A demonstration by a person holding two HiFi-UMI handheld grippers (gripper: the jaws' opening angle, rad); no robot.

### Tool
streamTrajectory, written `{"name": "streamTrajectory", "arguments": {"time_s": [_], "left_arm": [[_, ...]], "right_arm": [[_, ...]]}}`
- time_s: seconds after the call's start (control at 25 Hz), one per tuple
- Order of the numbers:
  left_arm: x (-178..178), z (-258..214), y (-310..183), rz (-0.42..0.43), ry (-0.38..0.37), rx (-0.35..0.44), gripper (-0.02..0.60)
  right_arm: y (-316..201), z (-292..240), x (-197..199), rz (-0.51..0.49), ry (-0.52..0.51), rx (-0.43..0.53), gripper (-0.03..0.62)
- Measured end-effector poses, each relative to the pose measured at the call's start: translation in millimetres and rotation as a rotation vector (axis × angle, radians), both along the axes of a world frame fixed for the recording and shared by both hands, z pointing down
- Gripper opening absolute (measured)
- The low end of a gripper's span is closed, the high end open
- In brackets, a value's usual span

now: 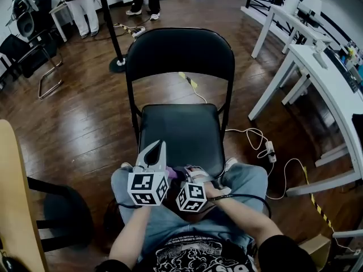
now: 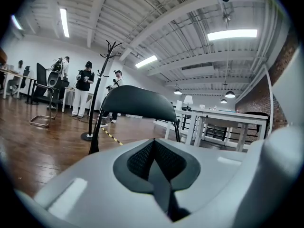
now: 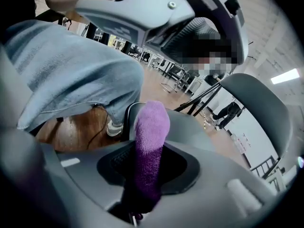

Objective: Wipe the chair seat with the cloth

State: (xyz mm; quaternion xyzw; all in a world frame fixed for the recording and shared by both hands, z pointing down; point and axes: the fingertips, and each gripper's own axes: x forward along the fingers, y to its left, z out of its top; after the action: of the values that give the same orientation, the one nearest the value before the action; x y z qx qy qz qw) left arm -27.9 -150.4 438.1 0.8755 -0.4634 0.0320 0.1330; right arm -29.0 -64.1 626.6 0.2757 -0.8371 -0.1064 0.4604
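The black folding chair stands in front of me, its seat (image 1: 178,132) bare and its backrest (image 1: 180,52) upright. My left gripper (image 1: 158,148) hovers over the seat's front edge, jaws shut with nothing between them (image 2: 154,148); it looks toward the backrest (image 2: 135,101). Beside it, my right gripper (image 1: 191,174) is shut on a purple cloth (image 1: 181,173). In the right gripper view the cloth (image 3: 151,137) sticks out past the jaws, just before the seat's front edge (image 3: 199,127). I cannot tell whether the cloth touches the seat.
My knees in blue jeans (image 1: 249,180) flank the seat's front. White tables (image 1: 317,67) stand at the right, with a power strip and cables (image 1: 271,151) on the wood floor. A coat stand pole (image 1: 110,27) and people (image 1: 82,4) are behind the chair. A wooden tabletop edge (image 1: 14,197) lies at left.
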Motion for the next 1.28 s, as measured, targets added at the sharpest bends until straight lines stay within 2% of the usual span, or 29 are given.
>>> {"name": "streamTrajectory", "arguments": {"time_s": [0.32,0.56,0.8,1.12,1.28], "left_arm": [[5,-7,-5,0.003,0.000,0.019,0.005],[10,-12,-16,0.017,0.012,0.021,0.005],[26,-2,-30,0.049,-0.005,0.005,0.005],[34,14,-46,0.072,-0.028,-0.019,0.005],[34,26,-50,0.082,-0.044,-0.042,0.005]], "right_arm": [[-21,-12,12,0.027,-0.028,0.010,0.112],[-93,-38,61,0.126,0.003,0.089,0.112],[-168,-58,109,0.172,0.078,0.148,0.112],[-236,-59,128,0.188,0.127,0.178,0.112],[-268,-45,140,0.234,0.144,0.160,0.112]]}}
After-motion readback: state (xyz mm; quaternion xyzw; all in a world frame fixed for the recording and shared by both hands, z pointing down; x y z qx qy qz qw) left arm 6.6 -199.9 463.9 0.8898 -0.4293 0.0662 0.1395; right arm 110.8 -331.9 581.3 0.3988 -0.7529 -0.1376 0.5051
